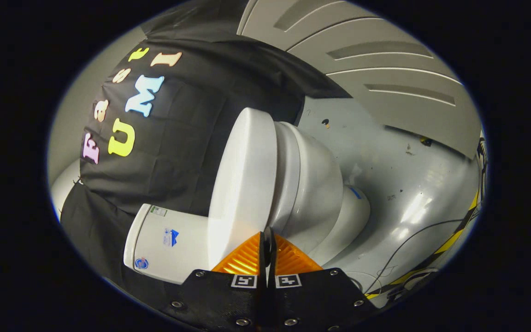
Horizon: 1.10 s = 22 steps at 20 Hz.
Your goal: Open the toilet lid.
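The view is rolled on its side, so the white toilet lies across it. Its lid (247, 175) is down, flat on the seat and bowl (314, 184). The tank (168, 242) stands behind the lid against the black cloth wall. My gripper (265, 236) is shut, its two fingers pressed together with nothing visible between them. The fingertips sit right at the lid's front rim, where the lid meets the seat. Whether they touch the rim I cannot tell.
A grey glossy floor (399, 161) spreads around the toilet's base. Thin cables (408, 240) and a strip of yellow-and-black tape (454, 235) lie on it beyond the bowl. Grey wall panels (376, 60) stand further off.
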### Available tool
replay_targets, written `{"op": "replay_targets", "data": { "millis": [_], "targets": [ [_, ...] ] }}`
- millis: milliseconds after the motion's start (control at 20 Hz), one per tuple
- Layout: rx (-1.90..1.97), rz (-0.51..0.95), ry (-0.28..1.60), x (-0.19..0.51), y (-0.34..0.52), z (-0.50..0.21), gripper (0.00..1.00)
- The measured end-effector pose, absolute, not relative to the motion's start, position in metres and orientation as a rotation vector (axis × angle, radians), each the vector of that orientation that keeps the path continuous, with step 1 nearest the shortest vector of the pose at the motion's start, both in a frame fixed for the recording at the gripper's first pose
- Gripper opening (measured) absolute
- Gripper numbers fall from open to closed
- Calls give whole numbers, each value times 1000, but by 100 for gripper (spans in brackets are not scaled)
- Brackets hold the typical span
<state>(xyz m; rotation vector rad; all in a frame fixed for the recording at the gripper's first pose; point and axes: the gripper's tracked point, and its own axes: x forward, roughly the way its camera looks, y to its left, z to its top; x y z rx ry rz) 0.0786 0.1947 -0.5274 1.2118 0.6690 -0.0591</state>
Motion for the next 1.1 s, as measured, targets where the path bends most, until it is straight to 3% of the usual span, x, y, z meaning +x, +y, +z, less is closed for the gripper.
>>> {"op": "replay_targets", "data": {
  "millis": [750, 1100],
  "targets": [
    [841, -136, 688, 91, 206, -417, 0],
    [762, -196, 704, 92, 208, -410, 0]
  ]
}}
